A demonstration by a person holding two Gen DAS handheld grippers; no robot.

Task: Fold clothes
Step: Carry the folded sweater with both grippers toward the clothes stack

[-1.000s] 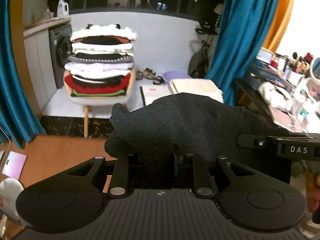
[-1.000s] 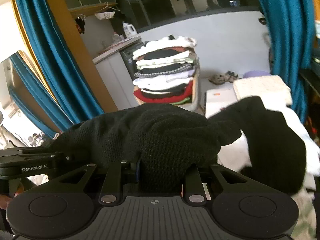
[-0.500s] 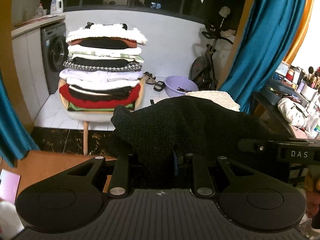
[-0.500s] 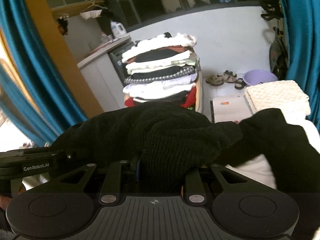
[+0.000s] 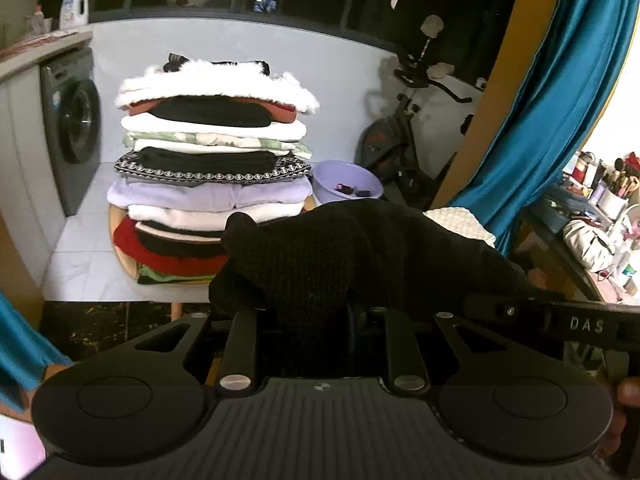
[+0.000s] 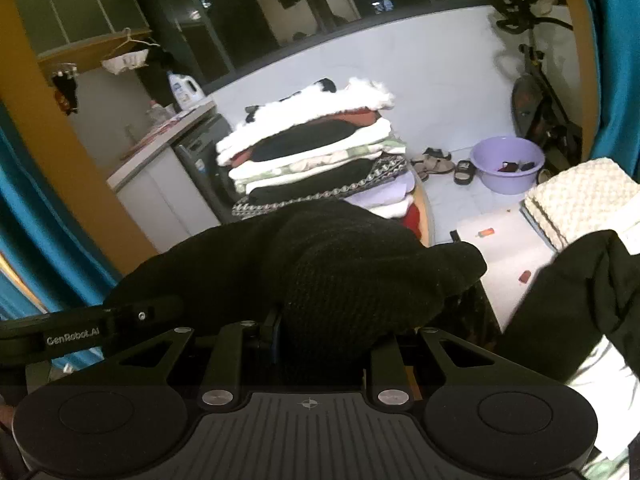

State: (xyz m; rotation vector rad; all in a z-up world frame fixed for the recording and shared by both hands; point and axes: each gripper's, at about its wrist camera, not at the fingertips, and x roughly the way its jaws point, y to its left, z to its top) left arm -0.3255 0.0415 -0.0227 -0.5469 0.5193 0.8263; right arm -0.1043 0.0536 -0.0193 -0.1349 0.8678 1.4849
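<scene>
Left gripper clenched on black knit, cloth bunched over its fingers, spilling toward 2 o'clock. Right gripper also clamped on the knit; another black fold hangs at 3 o'clock. Folded stack on chair at 11 o'clock, behind the knit. Purple basin at 2 o'clock in right view.
</scene>
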